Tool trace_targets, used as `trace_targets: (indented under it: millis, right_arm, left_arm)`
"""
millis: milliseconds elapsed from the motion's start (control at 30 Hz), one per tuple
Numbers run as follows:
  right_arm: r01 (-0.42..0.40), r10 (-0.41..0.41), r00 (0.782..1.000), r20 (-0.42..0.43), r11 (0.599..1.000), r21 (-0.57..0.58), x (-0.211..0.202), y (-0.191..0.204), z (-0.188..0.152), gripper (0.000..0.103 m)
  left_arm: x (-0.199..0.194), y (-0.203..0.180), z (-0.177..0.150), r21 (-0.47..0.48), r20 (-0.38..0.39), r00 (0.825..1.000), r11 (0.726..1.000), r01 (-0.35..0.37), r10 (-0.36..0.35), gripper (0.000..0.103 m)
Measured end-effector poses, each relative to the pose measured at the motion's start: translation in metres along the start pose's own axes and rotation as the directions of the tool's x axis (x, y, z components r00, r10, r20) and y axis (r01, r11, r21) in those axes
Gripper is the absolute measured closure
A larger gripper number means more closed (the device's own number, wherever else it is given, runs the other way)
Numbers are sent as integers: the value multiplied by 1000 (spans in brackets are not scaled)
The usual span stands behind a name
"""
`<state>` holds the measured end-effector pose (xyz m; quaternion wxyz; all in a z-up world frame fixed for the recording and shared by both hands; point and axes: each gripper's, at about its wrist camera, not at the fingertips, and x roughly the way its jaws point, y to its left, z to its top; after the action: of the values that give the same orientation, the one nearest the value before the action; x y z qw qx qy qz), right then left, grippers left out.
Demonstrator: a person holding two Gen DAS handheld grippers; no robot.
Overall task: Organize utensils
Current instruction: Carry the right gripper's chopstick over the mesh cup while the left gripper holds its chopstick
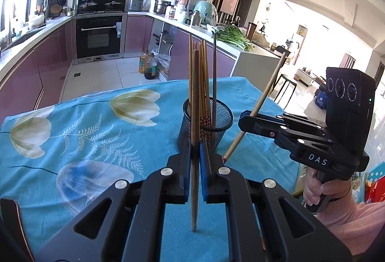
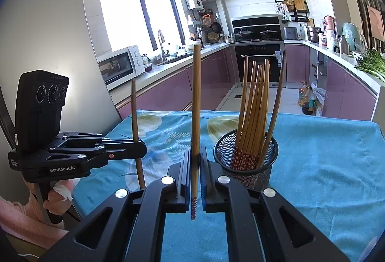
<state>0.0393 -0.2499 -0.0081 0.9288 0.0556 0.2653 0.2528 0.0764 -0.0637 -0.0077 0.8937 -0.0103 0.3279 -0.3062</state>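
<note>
Two loose chopsticks, one clamped in each gripper. Left gripper: jaws shut on a plain wooden chopstick, long axis near vertical, narrow tip down just above the cloth, blunt end up; centre of the left wrist frame. Right gripper: jaws shut on a second chopstick, also upright in the right wrist frame, its lower end banded in a red floral pattern; seen from the left wrist camera this one leans, top toward the upper right.

One black mesh holder, standing upright on the cloth just beyond the left gripper's fingers, right of centre in the right wrist frame. Contents: a bundle of wooden chopsticks, red-patterned ends down, tops fanned upward; one darker stick stands at the bundle's right side.

One blue tablecloth with pale tulip and fern print.

Legible writing: "DAS" on the right gripper's body at right of the left wrist frame; "GenRobot.AI" on the left gripper's body at lower left of the right wrist frame.

Two hands in pink knit sleeves, one on each handle: right, left.

Background: kitchen with mauve cabinets, built-in oven, white microwave, greens on the counter.
</note>
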Motion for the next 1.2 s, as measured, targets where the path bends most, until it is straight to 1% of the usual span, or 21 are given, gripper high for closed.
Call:
trace_targets:
  millis: [1033, 1200]
  right_arm:
    - [10, -10, 999, 30, 1000, -5, -7, -1, 9, 97]
    - [10, -10, 999, 33, 1000, -4, -7, -2, 10, 97]
  left_arm:
    - [-2, -5, 8, 2, 27, 1000, 1000, 5, -5, 96]
    - [-2, -5, 10, 0, 30, 999, 1000, 14, -14, 96]
